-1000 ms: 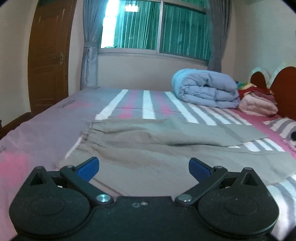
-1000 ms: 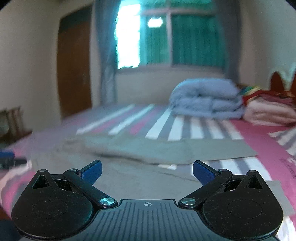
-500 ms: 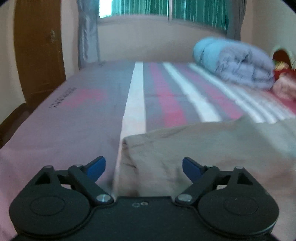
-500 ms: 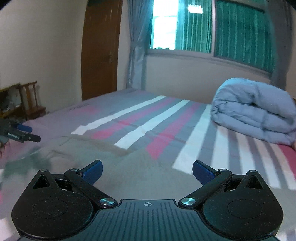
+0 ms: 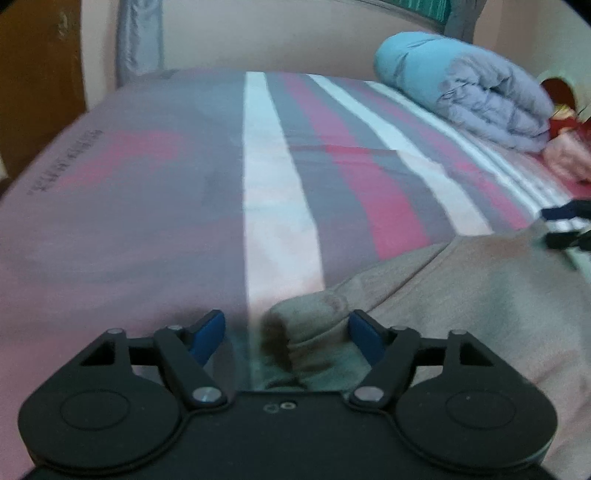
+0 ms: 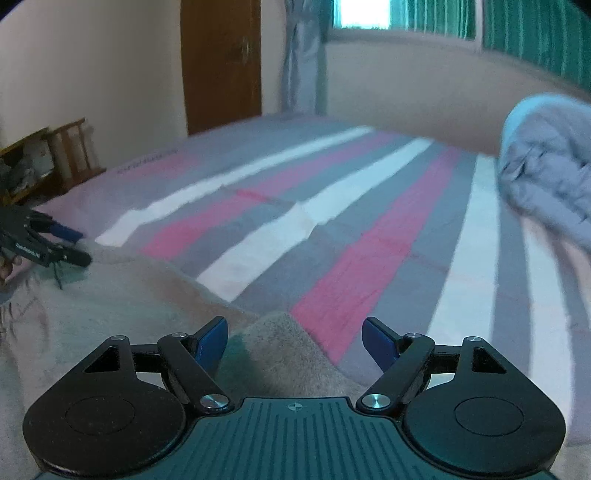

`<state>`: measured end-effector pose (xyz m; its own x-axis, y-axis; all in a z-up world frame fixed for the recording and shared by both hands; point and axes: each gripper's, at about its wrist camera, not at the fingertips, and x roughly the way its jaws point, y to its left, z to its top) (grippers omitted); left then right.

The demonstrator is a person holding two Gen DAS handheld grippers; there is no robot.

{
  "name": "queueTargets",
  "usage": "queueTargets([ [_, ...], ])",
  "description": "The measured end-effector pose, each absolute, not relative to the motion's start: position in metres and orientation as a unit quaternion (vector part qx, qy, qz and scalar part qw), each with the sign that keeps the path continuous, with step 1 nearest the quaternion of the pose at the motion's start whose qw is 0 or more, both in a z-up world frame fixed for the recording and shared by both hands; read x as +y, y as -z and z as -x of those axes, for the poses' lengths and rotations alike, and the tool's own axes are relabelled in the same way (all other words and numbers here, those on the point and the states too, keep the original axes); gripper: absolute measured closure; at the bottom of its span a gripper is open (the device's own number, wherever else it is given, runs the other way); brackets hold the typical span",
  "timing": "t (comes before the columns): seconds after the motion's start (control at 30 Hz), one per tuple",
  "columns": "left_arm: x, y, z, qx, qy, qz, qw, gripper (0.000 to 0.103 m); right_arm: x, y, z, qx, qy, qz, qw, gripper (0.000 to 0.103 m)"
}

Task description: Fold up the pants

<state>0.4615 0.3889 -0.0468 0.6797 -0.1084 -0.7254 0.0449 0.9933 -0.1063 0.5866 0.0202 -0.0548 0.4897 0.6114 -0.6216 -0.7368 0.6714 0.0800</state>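
Pants (image 5: 461,295) lie between both spread hand-held grippers; only right view shows door (image 6: 221,62).

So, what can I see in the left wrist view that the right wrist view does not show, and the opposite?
Only the left wrist view shows the bunched waistband corner between the open fingers of the left gripper, and pink bedding far right.

Only the right wrist view shows the brown door, a wooden rack, the window.

Both show the pants, the striped bedsheet, the folded blue duvet, and the open right gripper.
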Motion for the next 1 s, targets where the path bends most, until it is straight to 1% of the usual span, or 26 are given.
queueTargets([
  [0.1,0.396,0.048,-0.467,0.402,0.068,0.053,0.911,0.040,0.025,0.062,-0.597,0.344,-0.417,0.093,0.836,0.023],
  [0.13,0.397,0.050,-0.468,0.403,0.075,0.053,0.911,0.043,0.024,0.063,-0.600,0.346,-0.423,0.092,0.832,0.023],
  [0.2,0.397,0.052,-0.471,0.398,0.084,0.059,0.912,0.051,0.026,0.068,-0.602,0.353,-0.427,0.106,0.826,0.024],
  [0.23,0.397,0.053,-0.472,0.396,0.090,0.066,0.911,0.061,0.027,0.071,-0.604,0.360,-0.429,0.112,0.821,0.026],
  [0.27,0.395,0.055,-0.473,0.394,0.089,0.063,0.913,0.067,0.027,0.075,-0.605,0.366,-0.432,0.115,0.816,0.035],
  [0.3,0.392,0.055,-0.472,0.388,0.088,0.053,0.916,0.070,0.026,0.077,-0.604,0.367,-0.435,0.118,0.814,0.055],
  [0.33,0.391,0.054,-0.471,0.382,0.089,0.052,0.919,0.077,0.025,0.078,-0.603,0.369,-0.438,0.116,0.811,0.064],
  [0.37,0.391,0.051,-0.467,0.374,0.087,0.049,0.922,0.081,0.025,0.077,-0.602,0.372,-0.439,0.113,0.810,0.081],
  [0.4,0.388,0.048,-0.464,0.367,0.086,0.040,0.925,0.084,0.023,0.073,-0.596,0.368,-0.439,0.114,0.812,0.087],
  [0.43,0.386,0.043,-0.460,0.360,0.085,0.033,0.928,0.087,0.021,0.068,-0.591,0.358,-0.439,0.119,0.816,0.088],
  [0.47,0.385,0.037,-0.453,0.349,0.083,0.026,0.933,0.088,0.023,0.062,-0.583,0.346,-0.435,0.128,0.822,0.089],
  [0.6,0.380,0.003,-0.422,0.291,0.086,0.017,0.953,0.089,0.011,0.030,-0.548,0.297,-0.426,0.143,0.843,0.090],
  [0.77,0.367,-0.042,-0.363,0.229,0.112,-0.008,0.967,0.089,-0.013,-0.022,-0.482,0.224,-0.410,0.158,0.870,0.089],
  [0.9,0.353,-0.056,-0.317,0.217,0.118,-0.025,0.969,0.089,-0.030,-0.049,-0.413,0.178,-0.413,0.189,0.873,0.089],
  [1.0,0.345,-0.052,-0.283,0.218,0.115,-0.023,0.969,0.090,-0.038,-0.047,-0.353,0.152,-0.412,0.224,0.870,0.089],
])
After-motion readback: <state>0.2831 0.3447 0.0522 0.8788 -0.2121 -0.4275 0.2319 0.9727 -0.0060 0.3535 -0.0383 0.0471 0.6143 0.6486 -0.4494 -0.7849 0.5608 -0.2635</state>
